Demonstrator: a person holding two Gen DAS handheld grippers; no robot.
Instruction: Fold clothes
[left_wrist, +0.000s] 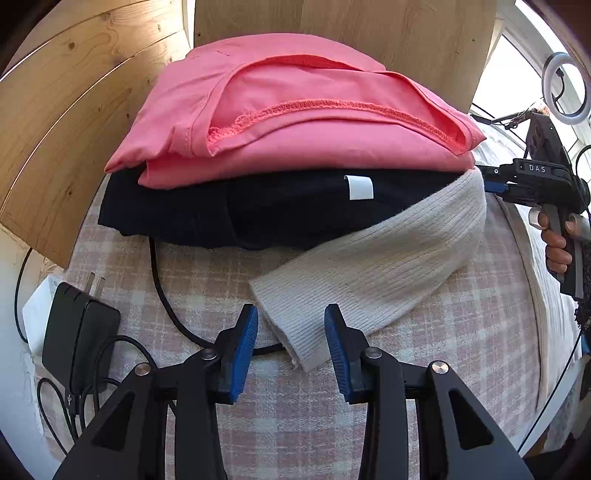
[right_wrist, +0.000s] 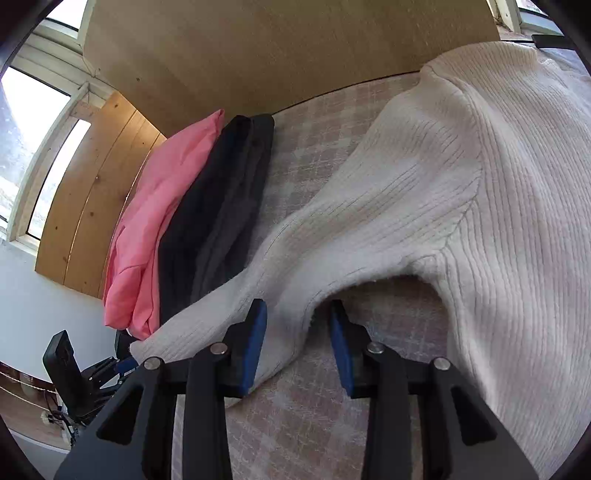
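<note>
Cream ribbed sweater sleeve (left_wrist: 373, 266) runs on a long slant from the upper right of your left view down to its cuff at the lower middle, which sits just between the spread fingers of your left gripper (left_wrist: 291, 347), so that hand is nearer the cuff. In the right view your right gripper (right_wrist: 298, 343), also spread and holding nothing, straddles the sleeve near the armpit of the sweater (right_wrist: 498, 221), which lies on the checked blanket (right_wrist: 295, 424) beside the folded pink and black stack (right_wrist: 177, 229).

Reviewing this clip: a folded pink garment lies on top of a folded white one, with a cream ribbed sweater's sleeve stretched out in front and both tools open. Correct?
Not quite. The folded pink garment lies on a folded black garment, not a white one; only its small label is white. The left wrist view shows this. The cream ribbed sweater's sleeve does stretch out in front, and the left tool and right tool are both open.
</note>
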